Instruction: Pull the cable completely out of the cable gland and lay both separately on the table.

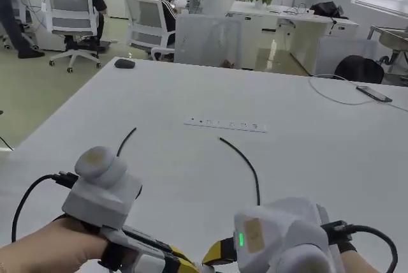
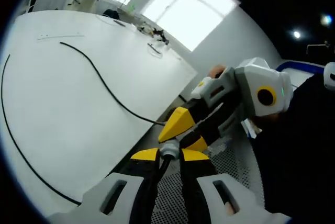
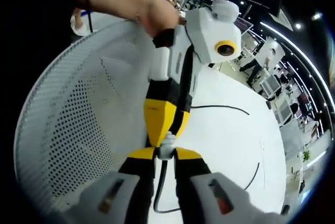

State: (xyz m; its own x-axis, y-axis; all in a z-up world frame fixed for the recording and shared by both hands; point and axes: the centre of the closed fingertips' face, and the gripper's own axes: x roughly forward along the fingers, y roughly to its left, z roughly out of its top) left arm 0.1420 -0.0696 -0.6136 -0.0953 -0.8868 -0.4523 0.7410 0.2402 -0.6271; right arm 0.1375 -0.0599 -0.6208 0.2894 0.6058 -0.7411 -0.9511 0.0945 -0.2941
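A small pale cable gland [image 2: 168, 150] sits between my left gripper's [image 2: 169, 154] yellow jaw tips, which are shut on it. My right gripper [image 3: 166, 153] meets it head-on, and its jaws close around the same cable gland [image 3: 166, 147]. The black cable [image 2: 99, 80] runs from the gland out across the white table, and another stretch of cable [image 3: 161, 182] passes back between the right jaws. In the head view both grippers are at the bottom edge, left gripper [image 1: 175, 261] and right gripper [image 1: 213, 257] tip to tip, with the two cable ends [image 1: 245, 161] lying ahead on the table.
The white table [image 1: 191, 94] stretches ahead, with a flat white strip [image 1: 224, 125] at mid-table, a dark mouse [image 1: 123, 64] at the far edge and a phone [image 1: 373, 94] at the right. A white perforated surface [image 3: 73, 130] lies under the grippers. People sit at desks behind.
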